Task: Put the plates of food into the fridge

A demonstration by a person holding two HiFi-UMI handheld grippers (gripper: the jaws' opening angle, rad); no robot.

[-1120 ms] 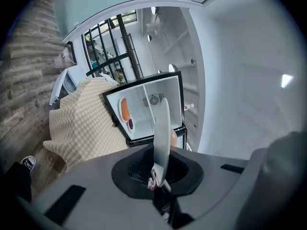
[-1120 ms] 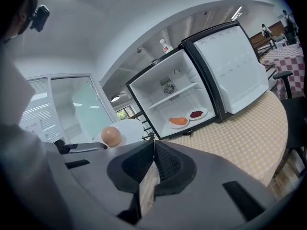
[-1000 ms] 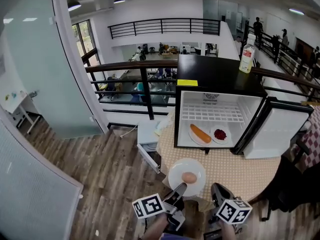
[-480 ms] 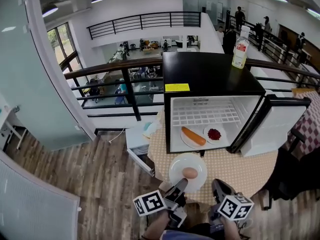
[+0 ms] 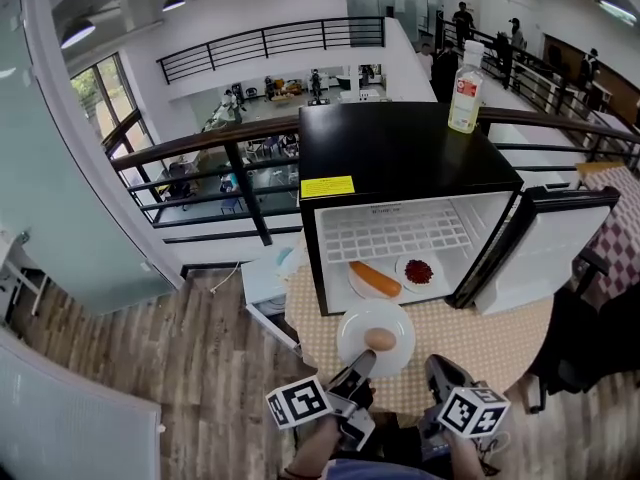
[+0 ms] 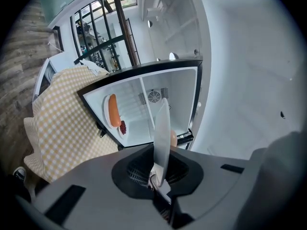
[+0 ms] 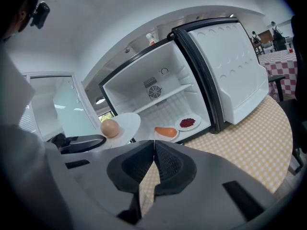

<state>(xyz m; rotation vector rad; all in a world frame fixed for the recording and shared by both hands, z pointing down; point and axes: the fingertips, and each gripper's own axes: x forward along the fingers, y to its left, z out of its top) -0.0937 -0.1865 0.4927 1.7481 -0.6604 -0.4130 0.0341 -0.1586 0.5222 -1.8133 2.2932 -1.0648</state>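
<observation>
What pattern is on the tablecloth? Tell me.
A yellow-and-white check. The tablecloth shows best in the right gripper view.

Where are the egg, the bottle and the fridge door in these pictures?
egg [image 5: 379,340]: head view, its middle.
bottle [image 5: 464,90]: head view, its label.
fridge door [image 5: 540,258]: head view, its white inner face.

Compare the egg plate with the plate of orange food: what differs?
The egg plate is outside the fridge, gripped at its rim by the left gripper; the orange-food plate lies inside, untouched. The first carries a round egg, the second a long orange piece. Both are white, round.
</observation>
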